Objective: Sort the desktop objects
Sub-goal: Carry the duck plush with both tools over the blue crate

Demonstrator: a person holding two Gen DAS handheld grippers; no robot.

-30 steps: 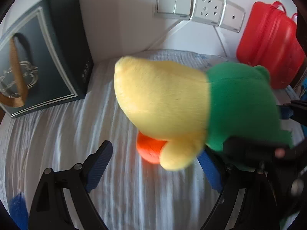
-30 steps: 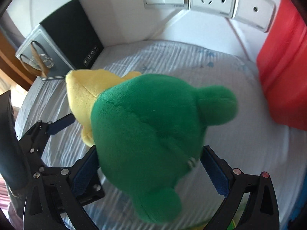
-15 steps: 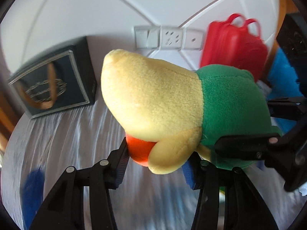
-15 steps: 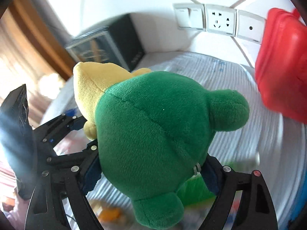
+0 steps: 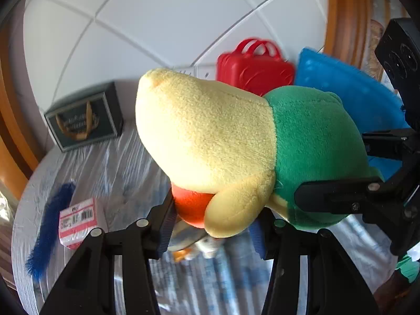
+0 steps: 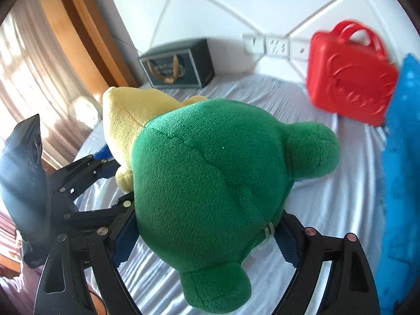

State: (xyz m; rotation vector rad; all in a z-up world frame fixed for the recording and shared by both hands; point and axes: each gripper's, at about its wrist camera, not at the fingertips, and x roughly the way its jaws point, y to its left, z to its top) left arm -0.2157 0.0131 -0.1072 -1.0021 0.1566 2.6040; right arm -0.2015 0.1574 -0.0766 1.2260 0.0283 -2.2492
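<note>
Both grippers hold one plush toy [image 5: 210, 141] clear above the bench [image 6: 328, 197]. In the left wrist view, the left gripper [image 5: 210, 231] has its jaws clamped on the toy's lower yellow and orange part, with blue pads pressing at either side. In the right wrist view, the right gripper [image 6: 204, 239] has its jaws clamped wide on the toy's green body, which fills the gap between them. The toy lies across both pairs of jaws, yellow end to the left, green end to the right.

Below on the striped white cloth [image 5: 110, 162], near left, lie a blue feathery item [image 5: 50, 225] and a pink labelled packet [image 5: 76, 218], touching. Farther off, against the white tiled wall [image 5: 157, 21], stand a dark gift box [image 5: 84, 120] at left, a red plastic case [image 6: 351, 76] at right, and a blue cushion [image 6: 401, 173] beside it. Wall sockets [image 6: 273, 44] sit between box and case.
</note>
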